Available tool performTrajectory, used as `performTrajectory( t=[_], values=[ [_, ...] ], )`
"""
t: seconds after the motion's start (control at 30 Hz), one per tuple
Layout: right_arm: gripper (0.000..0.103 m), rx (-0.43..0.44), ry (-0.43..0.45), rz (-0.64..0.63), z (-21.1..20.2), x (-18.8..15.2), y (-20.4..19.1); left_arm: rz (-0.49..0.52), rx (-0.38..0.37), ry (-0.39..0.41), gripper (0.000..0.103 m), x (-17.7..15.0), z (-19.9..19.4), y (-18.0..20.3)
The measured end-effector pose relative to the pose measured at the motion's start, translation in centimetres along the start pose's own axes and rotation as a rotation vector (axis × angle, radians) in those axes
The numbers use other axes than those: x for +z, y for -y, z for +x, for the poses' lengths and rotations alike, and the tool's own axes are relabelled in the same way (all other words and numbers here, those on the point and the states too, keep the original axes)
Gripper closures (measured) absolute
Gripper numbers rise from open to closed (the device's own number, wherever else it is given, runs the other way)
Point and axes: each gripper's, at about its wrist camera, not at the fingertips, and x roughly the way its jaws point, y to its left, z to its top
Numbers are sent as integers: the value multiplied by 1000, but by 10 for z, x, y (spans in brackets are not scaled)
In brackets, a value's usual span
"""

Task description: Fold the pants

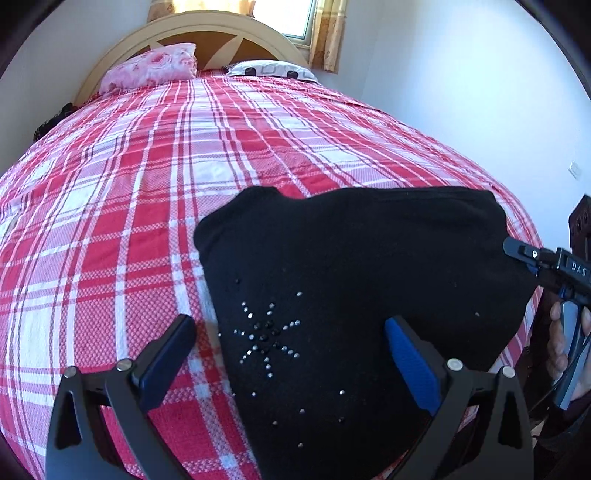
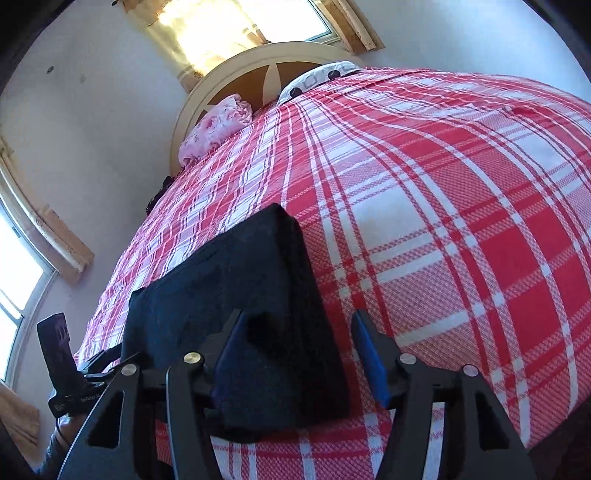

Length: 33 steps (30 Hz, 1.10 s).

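Note:
The black pants (image 1: 351, 295) lie folded into a compact bundle on the red plaid bed (image 1: 147, 184), near its front edge. A star of rhinestones (image 1: 266, 332) shows on the top layer. My left gripper (image 1: 290, 328) is open above the bundle's left part, its left finger over the bedspread. The right gripper also shows in the left wrist view (image 1: 532, 258) at the bundle's right edge. In the right wrist view the pants (image 2: 240, 302) lie at lower left. My right gripper (image 2: 295, 328) is open, astride the bundle's right edge.
A pink floral pillow (image 1: 151, 66) and a white patterned pillow (image 1: 273, 70) lie at the wooden headboard (image 1: 221, 33). White walls flank the bed. A window with curtains (image 2: 229, 26) is behind the headboard. The left gripper's handle (image 2: 62, 369) shows at lower left.

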Motion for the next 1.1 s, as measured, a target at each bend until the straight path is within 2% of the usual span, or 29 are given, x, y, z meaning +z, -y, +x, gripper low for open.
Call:
performTrajectory(
  t=[0.23,0.4,0.57,0.77,0.83,0.9,0.93,0.97,1.03,1.1],
  values=[
    [41,20,0,-56,8,-2,-13,-12,4,-18,0,1,-2,-3],
    [41,67,-8,-14,7,0,-4,-47,-9,-13,0,-4,-7,-10],
    [41,43,-2,-44,11,-2,-11,-17,-3,-26,0,-1,2,1],
    [41,80,-1,-44,19,-3,-12,-25,-70,-43,0,4,8,1],
    [41,123,-8,-28,23,-3,-10,-38,-97,-46,0,5,7,-2],
    [49,151,-11,7,24,-2,-4,-49,-125,-38,1,4,5,-5],
    [62,144,-11,17,23,-1,-2,-52,-120,-31,6,4,2,-6],
    [68,140,-17,19,23,-1,0,-48,-99,-25,11,3,0,-6],
    [74,178,-19,32,20,-2,1,-28,-103,-14,39,2,-4,-4],
    [75,171,-8,-8,15,-4,-8,-29,-139,-21,60,3,-6,-5]
  ],
)
